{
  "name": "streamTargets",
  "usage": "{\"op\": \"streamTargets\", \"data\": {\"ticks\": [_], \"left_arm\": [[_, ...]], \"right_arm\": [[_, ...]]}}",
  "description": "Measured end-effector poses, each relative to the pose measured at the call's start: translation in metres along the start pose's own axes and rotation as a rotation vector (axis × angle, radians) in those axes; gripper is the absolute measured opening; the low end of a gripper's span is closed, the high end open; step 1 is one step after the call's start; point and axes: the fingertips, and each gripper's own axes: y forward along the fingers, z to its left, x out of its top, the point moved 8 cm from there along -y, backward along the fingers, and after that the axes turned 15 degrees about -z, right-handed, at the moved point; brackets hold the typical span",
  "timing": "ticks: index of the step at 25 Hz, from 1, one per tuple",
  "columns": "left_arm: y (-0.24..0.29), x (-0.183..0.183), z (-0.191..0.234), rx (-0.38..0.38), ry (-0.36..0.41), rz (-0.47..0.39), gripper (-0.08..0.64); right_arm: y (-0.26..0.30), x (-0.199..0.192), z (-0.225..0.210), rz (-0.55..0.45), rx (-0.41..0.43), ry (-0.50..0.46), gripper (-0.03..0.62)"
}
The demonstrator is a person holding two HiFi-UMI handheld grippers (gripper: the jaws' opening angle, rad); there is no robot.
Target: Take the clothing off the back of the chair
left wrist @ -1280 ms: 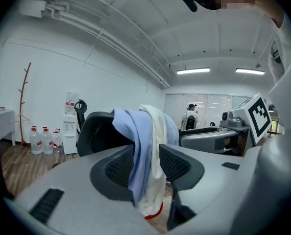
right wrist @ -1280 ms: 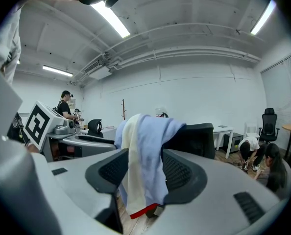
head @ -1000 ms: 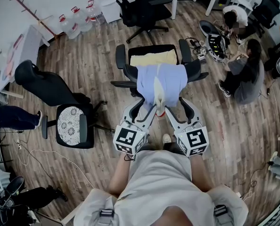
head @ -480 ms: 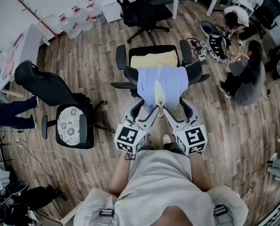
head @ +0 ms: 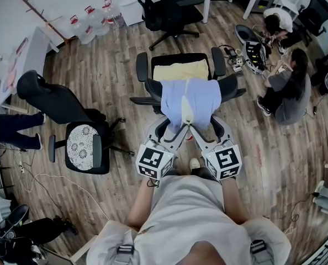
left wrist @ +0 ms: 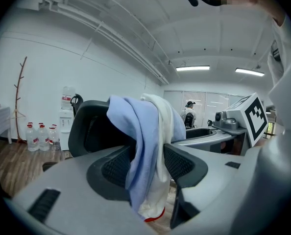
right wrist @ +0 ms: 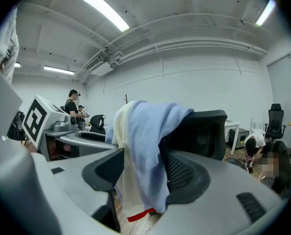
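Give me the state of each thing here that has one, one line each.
Clothing: draped over the chair back, hanging between both grippers' jaws.
Chair: upright, its back partly covered by the clothing.
Left gripper: open, jaws have just been opening, clothing between them.
Right gripper: open, jaws have just been opening, clothing between them.

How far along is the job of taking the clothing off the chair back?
Done: nothing; the clothing is draped over the chair back. In hand: the left gripper and right gripper have just been opening their jaws, which stand open with the hanging clothing between them. Left: grip it and lift it off.
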Motion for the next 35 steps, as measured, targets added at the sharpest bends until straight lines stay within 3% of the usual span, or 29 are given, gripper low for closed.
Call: {"op": "streamTargets", "data": {"ticks": [14,24,35], "left_arm": [[0.007,-0.002,-0.001,-0.011,0.003,-0.012,0.156],[0.009,0.0,-0.01,-0.038,0.008,-0.031,0.074],[0.002,0.008,-0.013,-0.06,0.022,-0.037,0.058]], "right_arm": [[0.012,-0.002,0.006,-0.013,0.026,0.001,0.136],[0.01,0.0,0.012,-0.027,0.011,0.006,0.083],[0.005,0.007,0.022,-0.048,-0.009,0.005,0.067]]}}
